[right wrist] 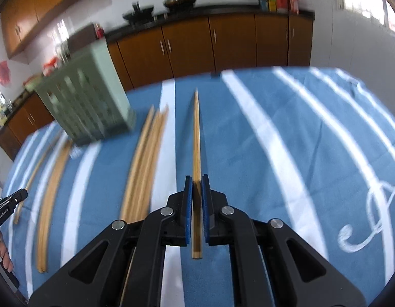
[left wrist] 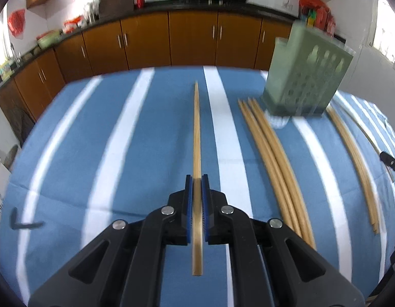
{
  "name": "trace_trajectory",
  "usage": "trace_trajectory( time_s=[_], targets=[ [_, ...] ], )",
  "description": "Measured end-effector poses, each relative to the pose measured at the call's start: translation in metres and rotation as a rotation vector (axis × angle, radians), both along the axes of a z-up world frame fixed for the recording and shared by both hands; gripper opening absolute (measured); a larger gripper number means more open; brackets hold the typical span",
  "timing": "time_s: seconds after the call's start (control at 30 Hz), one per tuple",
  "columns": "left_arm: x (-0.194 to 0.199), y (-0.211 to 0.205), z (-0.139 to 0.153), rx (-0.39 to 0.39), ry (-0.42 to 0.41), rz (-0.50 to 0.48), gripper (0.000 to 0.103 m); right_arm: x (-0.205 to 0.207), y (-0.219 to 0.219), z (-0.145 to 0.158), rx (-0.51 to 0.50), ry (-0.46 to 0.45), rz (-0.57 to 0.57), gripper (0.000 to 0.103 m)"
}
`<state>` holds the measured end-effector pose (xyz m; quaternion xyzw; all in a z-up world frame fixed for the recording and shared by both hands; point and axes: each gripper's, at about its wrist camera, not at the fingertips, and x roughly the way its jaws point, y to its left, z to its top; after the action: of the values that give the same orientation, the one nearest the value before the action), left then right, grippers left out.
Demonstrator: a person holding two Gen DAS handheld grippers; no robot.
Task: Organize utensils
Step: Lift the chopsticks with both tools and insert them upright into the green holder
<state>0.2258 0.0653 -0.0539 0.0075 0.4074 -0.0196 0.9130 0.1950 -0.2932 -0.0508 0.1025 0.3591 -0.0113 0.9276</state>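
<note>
Wooden chopstick (left wrist: 196, 138) clamped in left gripper (left wrist: 196, 181), angled down over the blue-striped tabletop (left wrist: 136, 138). Right gripper (right wrist: 196, 181) likewise clamps second chopstick (right wrist: 196, 138). Green holder (left wrist: 307, 76) stands near loose chopsticks (left wrist: 271, 153). Lettering on the left gripper's body unreadable.

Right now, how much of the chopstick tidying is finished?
Barely begun: I can't tell whether the green holder has anything inside. In hand: the left tongs and right tongs each clamp one chopstick. Left: the loose chopsticks on the striped cloth.
</note>
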Motion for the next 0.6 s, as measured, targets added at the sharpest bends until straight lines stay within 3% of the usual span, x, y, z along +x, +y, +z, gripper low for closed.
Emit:
trace_trajectory(
  time_s=[0.3,0.6],
  targets=[
    [-0.012,0.015,0.084,-0.075,-0.217,0.039,0.008,-0.016,-0.014,0.069,0.018,-0.224,-0.024,0.008],
    [0.001,0.021,0.136,-0.085,-0.323,0.073,0.008,-0.007,-0.015,0.107,-0.002,-0.308,-0.021,0.008]
  ],
)
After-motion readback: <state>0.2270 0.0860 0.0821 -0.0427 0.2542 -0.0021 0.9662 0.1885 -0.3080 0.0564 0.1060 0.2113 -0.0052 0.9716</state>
